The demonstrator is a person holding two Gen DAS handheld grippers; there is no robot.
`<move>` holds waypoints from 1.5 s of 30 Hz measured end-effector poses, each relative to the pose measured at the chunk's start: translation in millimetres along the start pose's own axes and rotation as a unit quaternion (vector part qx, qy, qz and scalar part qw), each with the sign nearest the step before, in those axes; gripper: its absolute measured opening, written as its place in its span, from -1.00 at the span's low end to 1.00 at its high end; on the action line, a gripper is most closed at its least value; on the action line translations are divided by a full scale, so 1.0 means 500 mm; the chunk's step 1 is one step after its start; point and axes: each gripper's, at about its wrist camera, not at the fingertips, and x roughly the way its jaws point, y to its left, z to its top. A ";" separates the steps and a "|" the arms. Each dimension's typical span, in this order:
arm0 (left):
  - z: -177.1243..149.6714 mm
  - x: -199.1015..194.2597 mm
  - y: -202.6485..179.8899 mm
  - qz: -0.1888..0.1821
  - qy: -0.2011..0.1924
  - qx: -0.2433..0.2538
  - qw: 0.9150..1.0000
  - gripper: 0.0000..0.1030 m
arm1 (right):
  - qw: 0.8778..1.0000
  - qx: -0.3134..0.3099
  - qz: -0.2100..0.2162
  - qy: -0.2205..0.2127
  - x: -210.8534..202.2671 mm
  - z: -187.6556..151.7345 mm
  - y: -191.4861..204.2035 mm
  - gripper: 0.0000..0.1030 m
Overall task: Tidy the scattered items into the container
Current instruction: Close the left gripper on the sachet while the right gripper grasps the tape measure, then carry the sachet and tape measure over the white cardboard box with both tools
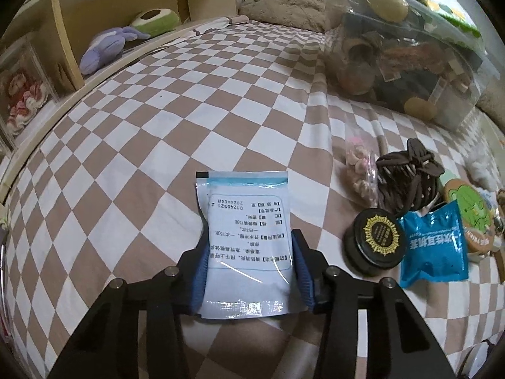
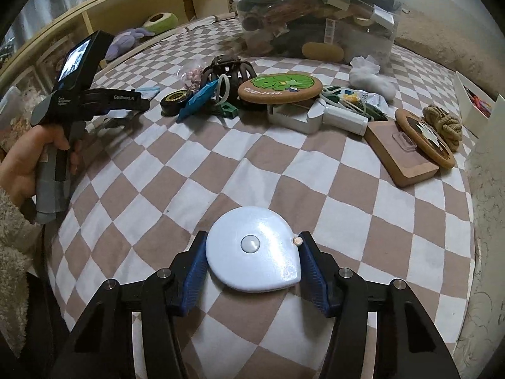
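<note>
Scattered items lie on the checkered brown-and-white bedsheet (image 1: pixel 157 126). Left wrist view: the left hand-held gripper (image 1: pixel 249 268) is clamped on a pale blue printed sachet (image 1: pixel 246 237), whose long axis runs straight ahead along the fingers. The clear plastic storage container (image 1: pixel 410 57), already crammed, sits ahead to the right, well apart. Right wrist view: the right hand-held gripper (image 2: pixel 252 268) has its blue pads pressed against a pale blue rounded tape measure (image 2: pixel 252 249), lying flat between them. That container (image 2: pixel 315 22) stands straight ahead beyond the clutter, likely nearer this hand.

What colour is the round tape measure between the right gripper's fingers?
The tape measure is pale blue, with a lighter round button in its centre; the right wrist view shows it best.
</note>
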 end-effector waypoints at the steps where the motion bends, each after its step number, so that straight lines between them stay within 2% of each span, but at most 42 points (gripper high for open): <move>1: 0.001 -0.003 0.002 -0.006 -0.001 -0.005 1.000 -0.10 | 1.000 0.002 0.000 -0.001 -0.002 0.000 -0.001 0.12; 4: 0.005 -0.016 0.003 -0.038 -0.005 -0.023 0.999 -0.12 | 1.000 0.007 0.000 -0.009 -0.009 0.006 -0.006 0.12; 17: 0.012 -0.102 -0.067 -0.076 -0.057 0.019 0.995 -0.12 | 0.999 0.022 -0.001 -0.044 -0.052 0.024 -0.030 0.12; 30: 0.017 -0.212 -0.098 -0.113 -0.124 0.041 0.985 -0.12 | 0.992 0.038 -0.036 -0.115 -0.141 0.056 -0.076 0.12; 45: 0.014 -0.298 -0.115 -0.150 -0.173 0.043 0.972 -0.12 | 0.979 0.050 -0.069 -0.187 -0.246 0.077 -0.110 0.12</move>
